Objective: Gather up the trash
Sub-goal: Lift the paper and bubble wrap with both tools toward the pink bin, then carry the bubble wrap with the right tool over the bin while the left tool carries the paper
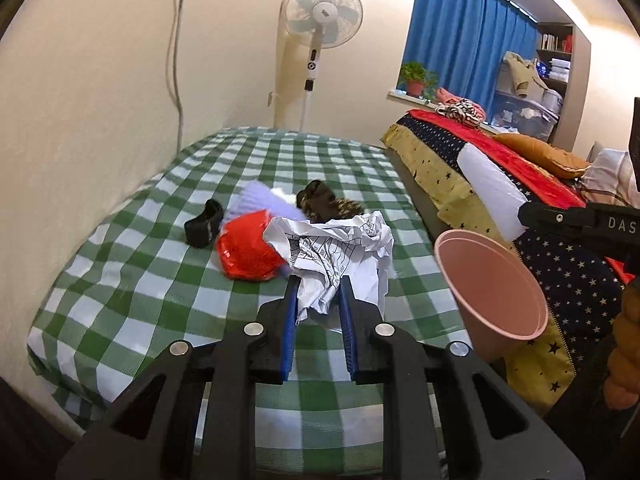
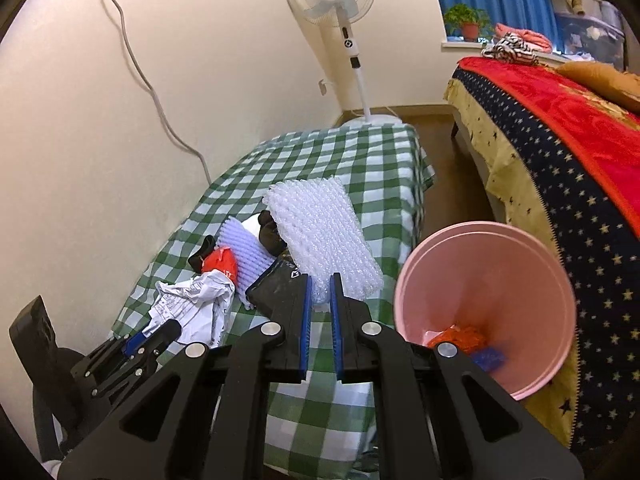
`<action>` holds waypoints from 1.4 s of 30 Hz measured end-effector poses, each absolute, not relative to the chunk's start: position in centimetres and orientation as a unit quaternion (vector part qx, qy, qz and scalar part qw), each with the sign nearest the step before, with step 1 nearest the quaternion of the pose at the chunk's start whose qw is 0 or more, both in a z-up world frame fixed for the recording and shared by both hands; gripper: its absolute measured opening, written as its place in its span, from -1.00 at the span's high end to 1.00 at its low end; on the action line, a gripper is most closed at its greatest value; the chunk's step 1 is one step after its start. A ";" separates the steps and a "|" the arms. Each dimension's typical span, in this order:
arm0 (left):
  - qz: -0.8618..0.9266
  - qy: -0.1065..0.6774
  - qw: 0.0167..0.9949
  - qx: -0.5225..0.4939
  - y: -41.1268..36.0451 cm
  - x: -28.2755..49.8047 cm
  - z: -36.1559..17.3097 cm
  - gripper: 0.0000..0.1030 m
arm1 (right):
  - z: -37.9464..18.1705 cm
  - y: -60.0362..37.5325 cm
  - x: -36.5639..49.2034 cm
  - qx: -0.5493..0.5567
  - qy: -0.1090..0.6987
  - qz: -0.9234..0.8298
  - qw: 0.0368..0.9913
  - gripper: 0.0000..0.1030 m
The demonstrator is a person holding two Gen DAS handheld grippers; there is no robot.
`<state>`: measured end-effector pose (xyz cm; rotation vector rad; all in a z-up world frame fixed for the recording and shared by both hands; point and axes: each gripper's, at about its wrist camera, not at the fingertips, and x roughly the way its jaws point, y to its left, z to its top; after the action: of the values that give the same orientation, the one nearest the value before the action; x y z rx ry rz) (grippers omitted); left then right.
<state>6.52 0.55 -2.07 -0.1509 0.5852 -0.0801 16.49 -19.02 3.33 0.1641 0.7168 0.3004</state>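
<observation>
My left gripper (image 1: 320, 284) is shut on a crumpled sheet of printed white paper (image 1: 340, 252), held above the green checked table (image 1: 120, 280). In the right wrist view it appears at lower left as the left gripper (image 2: 148, 340) with the paper (image 2: 192, 304). My right gripper (image 2: 321, 280) is shut on the near edge of a white bubble-wrap sheet (image 2: 320, 232), which slopes up away from the table. A pink bin (image 2: 480, 288), tilted toward me just right of the table, holds orange and blue scraps. The same bin (image 1: 492, 284) is seen from the left wrist, with the bubble wrap (image 1: 492, 196) above it.
On the table lie a red wrapper (image 1: 248, 248), a black strap (image 1: 202, 224), a lavender ridged pad (image 2: 244, 252), a dark bundle (image 1: 320, 200) and a black flat packet (image 2: 276, 284). A star-patterned bed (image 2: 560, 168) stands right; a pedestal fan (image 2: 340, 0) behind.
</observation>
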 end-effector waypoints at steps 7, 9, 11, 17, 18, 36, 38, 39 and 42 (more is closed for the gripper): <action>-0.059 0.276 0.957 -0.063 -1.8 6.8 -0.3 0.62 | 4.7 -21.3 15.8 0.092 0.333 0.133 0.929 0.82; -0.063 0.276 0.957 -0.065 -2.4 6.9 0.1 0.62 | 5.0 -22.1 15.6 0.097 0.326 0.127 0.932 0.82; -0.066 0.276 0.956 -0.068 -2.9 7.1 0.4 0.62 | 5.4 -23.1 15.3 0.097 0.314 0.110 0.938 0.82; -0.074 0.275 0.956 -0.069 -4.8 7.7 1.3 0.62 | 4.6 -25.6 15.2 0.118 0.303 0.079 0.943 0.82; -0.075 0.275 0.956 -0.070 -5.1 7.8 1.4 0.62 | 4.4 -26.1 15.3 0.127 0.303 0.077 0.941 0.82; -0.106 0.277 0.954 -0.049 -8.8 10.3 1.5 0.62 | 3.4 -28.5 15.9 0.144 0.294 0.032 0.944 0.82; -0.114 0.278 0.953 -0.042 -9.3 11.0 1.2 0.62 | 3.3 -28.9 15.8 0.144 0.292 0.024 0.945 0.82; -0.117 0.279 0.952 -0.041 -9.6 11.3 1.1 0.62 | 3.2 -29.1 15.9 0.144 0.292 0.018 0.945 0.82; -0.126 0.279 0.951 -0.037 -10.2 12.3 0.6 0.62 | 2.9 -29.6 16.0 0.150 0.293 0.008 0.944 0.82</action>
<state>12.26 -10.20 0.64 -0.0742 0.5666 -0.2553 16.04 -29.60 2.86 0.3054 0.5966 0.0164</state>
